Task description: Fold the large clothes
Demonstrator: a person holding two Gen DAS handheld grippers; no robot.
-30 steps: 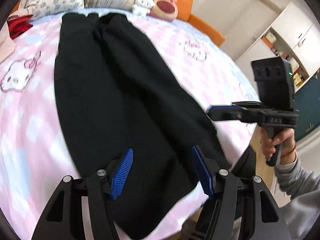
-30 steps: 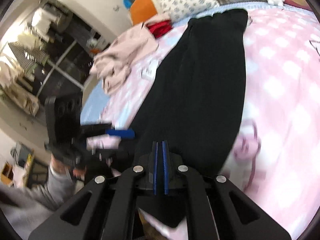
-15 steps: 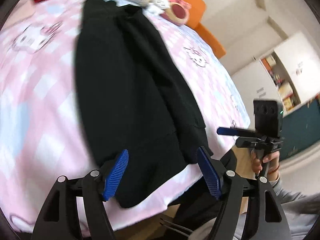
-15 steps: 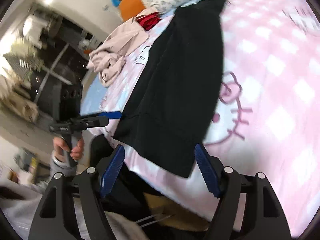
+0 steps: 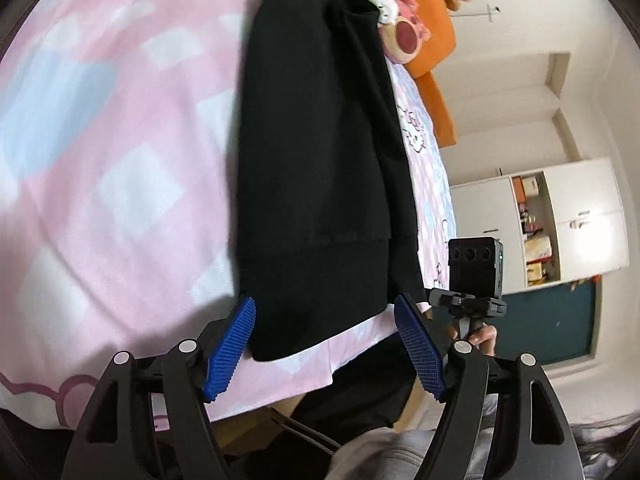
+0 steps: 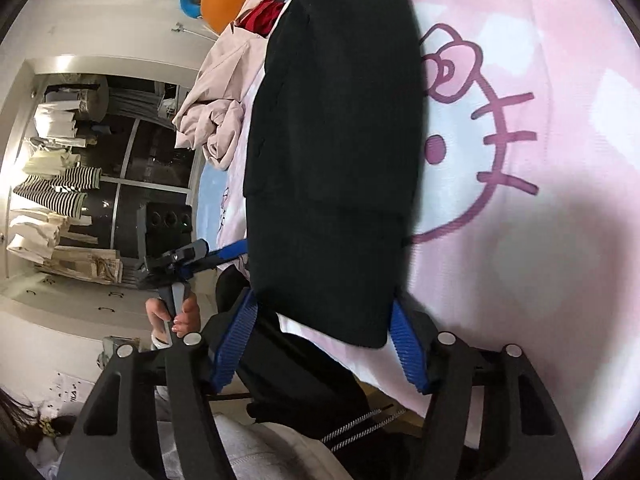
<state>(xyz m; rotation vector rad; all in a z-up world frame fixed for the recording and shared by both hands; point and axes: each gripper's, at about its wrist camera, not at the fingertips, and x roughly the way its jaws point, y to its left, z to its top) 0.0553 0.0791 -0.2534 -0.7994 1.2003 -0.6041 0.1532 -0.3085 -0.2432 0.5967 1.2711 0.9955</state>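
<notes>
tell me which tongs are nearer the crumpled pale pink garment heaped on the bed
Left. The left tongs sit on the side where the crumpled pale pink garment lies; the right tongs, closing, are across the long black garment.

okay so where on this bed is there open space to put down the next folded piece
Bare pink sheet lies open on one side of the long black garment. On its other side, the cartoon-cat print is also bare. Crowded: the head end with the plush toy, and the pile of pale pink clothes near the bed edge.

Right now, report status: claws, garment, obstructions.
Left claw open, right claw closing, both empty. Black garment lies lengthwise on pink bedsheet, hem between both claws. Nothing blocking hem.
</notes>
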